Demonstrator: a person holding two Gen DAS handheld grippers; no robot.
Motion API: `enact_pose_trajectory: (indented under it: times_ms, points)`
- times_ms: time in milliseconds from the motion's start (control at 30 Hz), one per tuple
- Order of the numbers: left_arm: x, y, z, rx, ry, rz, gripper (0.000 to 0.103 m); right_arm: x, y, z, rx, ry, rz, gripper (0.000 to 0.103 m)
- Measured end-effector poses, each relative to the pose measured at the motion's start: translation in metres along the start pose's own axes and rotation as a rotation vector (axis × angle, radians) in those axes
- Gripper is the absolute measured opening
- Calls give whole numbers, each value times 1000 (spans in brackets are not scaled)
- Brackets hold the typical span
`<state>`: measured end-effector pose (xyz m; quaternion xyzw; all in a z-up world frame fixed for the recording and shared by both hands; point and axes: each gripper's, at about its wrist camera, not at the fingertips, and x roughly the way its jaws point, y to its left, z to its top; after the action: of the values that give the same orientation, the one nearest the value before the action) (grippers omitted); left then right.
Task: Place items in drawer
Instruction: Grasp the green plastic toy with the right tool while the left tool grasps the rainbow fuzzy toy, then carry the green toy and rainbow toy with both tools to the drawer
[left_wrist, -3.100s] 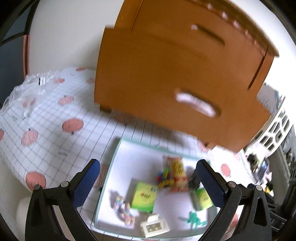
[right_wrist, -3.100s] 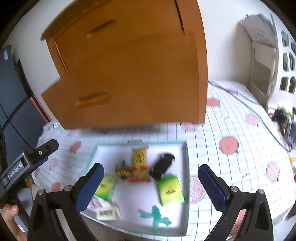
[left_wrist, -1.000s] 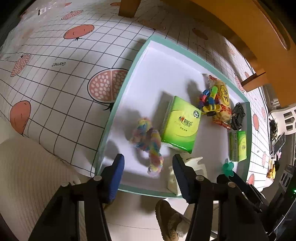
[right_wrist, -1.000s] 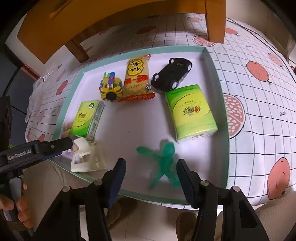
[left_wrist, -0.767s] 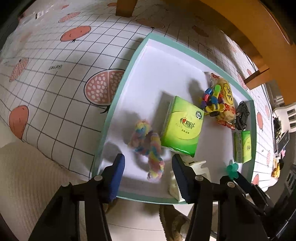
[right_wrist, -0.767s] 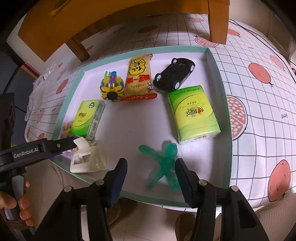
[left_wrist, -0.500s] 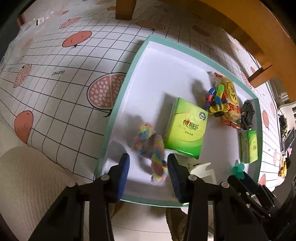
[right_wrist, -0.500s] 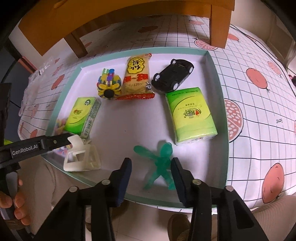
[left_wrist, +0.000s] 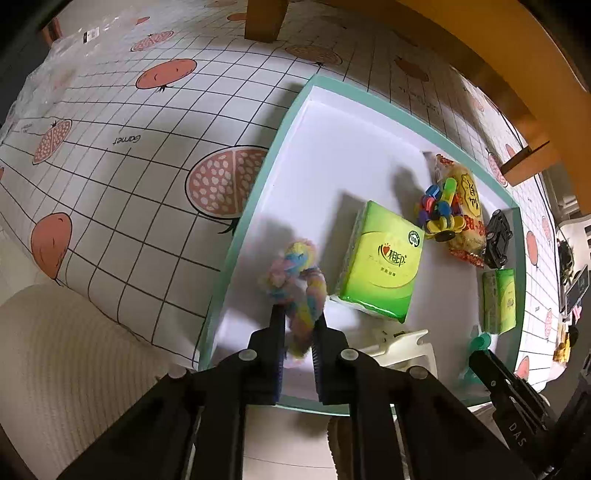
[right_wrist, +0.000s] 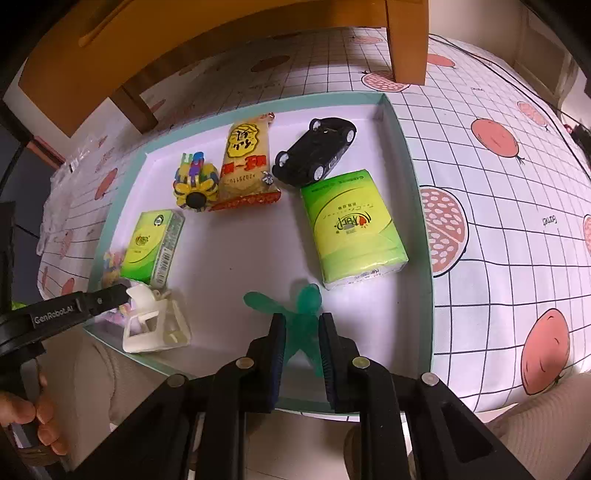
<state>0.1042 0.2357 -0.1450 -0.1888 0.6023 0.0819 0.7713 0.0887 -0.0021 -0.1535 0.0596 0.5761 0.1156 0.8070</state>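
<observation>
A teal-rimmed white tray (left_wrist: 240, 236) (right_wrist: 413, 177) lies on the checked tablecloth. My left gripper (left_wrist: 298, 317) is shut on a fuzzy rainbow rope toy (left_wrist: 295, 269) at the tray's near left corner. My right gripper (right_wrist: 302, 323) has its jaws closing on a green toy figure (right_wrist: 304, 299), and the pads press on its body near the tray's front edge. The wooden drawer cabinet (right_wrist: 147, 44) (left_wrist: 517, 55) stands behind the tray on short legs. Its drawers are out of view.
The tray also holds two green tissue packs (right_wrist: 351, 229) (right_wrist: 153, 247), a yellow snack bag (right_wrist: 247, 162), a colourful block toy (right_wrist: 194, 184), a black toy car (right_wrist: 316, 151) and a white plastic piece (right_wrist: 155, 325). A hand (right_wrist: 22, 417) holds the left gripper's handle.
Both grippers have come down to the tray and closed, the left on the rainbow rope toy, the right on the green figure.
</observation>
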Motion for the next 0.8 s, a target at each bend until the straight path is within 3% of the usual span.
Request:
enact_pose_trajectory:
  times_ms: [400,800]
  points:
    - [-25,13,-6,-31,-83,-63,12,-28,-33,2,88,-83,128,19]
    - [-72,3,-7,18,-221,-145,12,-68,-13,-2,39,-199,158,19]
